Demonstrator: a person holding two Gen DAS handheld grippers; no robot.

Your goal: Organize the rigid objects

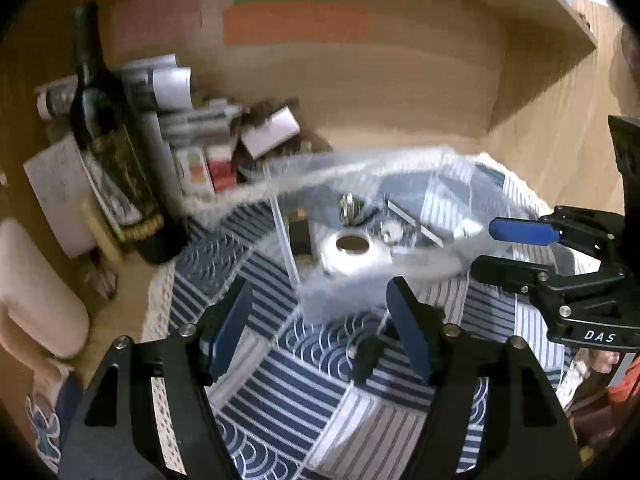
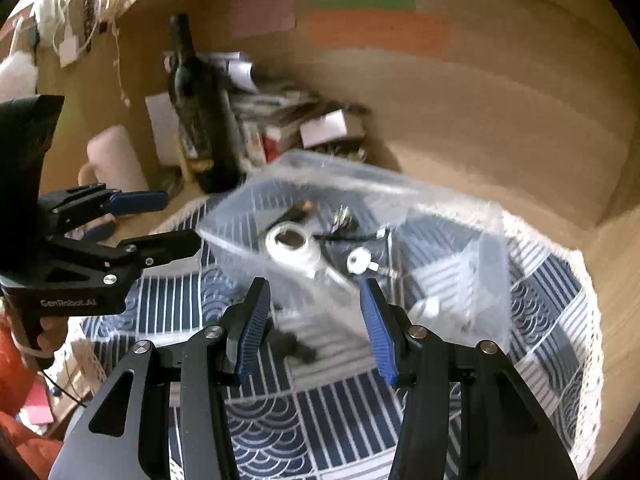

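While both grippers hang with nothing between their jaws, most of the sorting looks done already; the clear plastic storage box (image 1: 360, 208) stands on the blue and white patterned cloth (image 1: 280, 392) straight ahead of the left gripper (image 1: 320, 332), and it already holds several small hard things. Inside, beyond the left jaws, I see a white roll of tape with a brown core (image 1: 354, 250), a small dark rectangular block (image 1: 299, 232) to its left, a shiny metal piece (image 1: 347, 208) behind it, and a flat grey strip (image 1: 416, 224) further to the right; the frames are blurred, so I cannot name them more exactly. The left jaws are wide apart and empty; the right gripper (image 2: 316, 328) also has its jaws spread wide and grips nothing, with the box just ahead of them. One small dark object (image 2: 294, 346) lies on the cloth between the right jaws, outside the box; I judge this is what remains to put in. A dark glass wine bottle (image 1: 112, 152) stands far to the left of the left jaws, untouched.
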